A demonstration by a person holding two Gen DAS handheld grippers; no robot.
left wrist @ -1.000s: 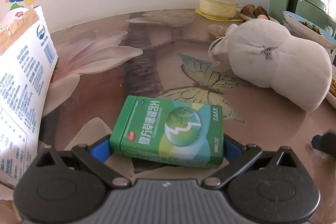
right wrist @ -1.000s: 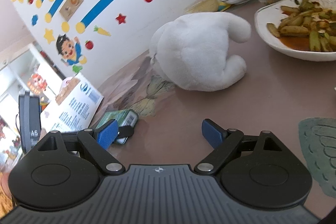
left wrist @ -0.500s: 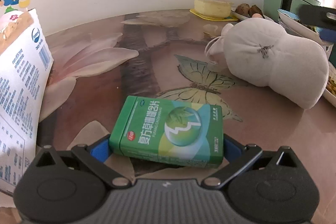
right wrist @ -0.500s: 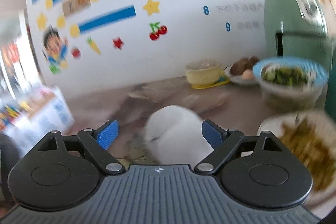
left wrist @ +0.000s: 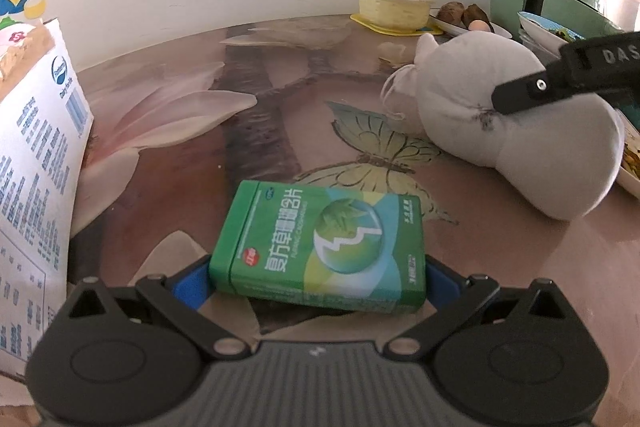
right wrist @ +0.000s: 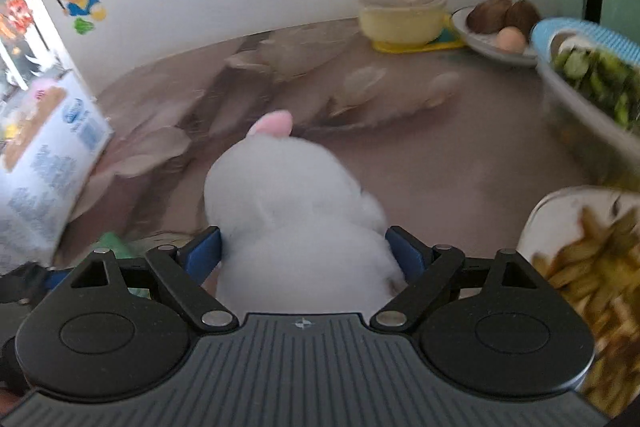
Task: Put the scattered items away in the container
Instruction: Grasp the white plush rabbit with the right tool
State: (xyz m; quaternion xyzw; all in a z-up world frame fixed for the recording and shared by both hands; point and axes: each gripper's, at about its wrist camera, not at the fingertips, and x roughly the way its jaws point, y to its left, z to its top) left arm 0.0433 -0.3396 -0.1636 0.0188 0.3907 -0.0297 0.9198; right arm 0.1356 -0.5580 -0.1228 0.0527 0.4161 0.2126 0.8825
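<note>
Left gripper point(left wrist: 316, 273) clamps the green medicine box point(left wrist: 320, 247) low over the floral table point(left wrist: 248, 147). Right gripper point(right wrist: 306, 247) spreads wide around the white plush toy point(right wrist: 296, 211), pads beside its flanks; contact unclear through blur.

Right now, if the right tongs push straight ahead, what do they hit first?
The white plush toy: it already sits between the right tongs, seemingly touching both pads. Beyond it lies only bare table, though blur makes depth uncertain.

Medicine box: flat green rectangular carton point(left wrist: 320, 247), printed face up, laid on the patterned table.
Plush toy: soft white stuffed animal point(left wrist: 516, 123), laid on its side, well apart from the carton.
</note>
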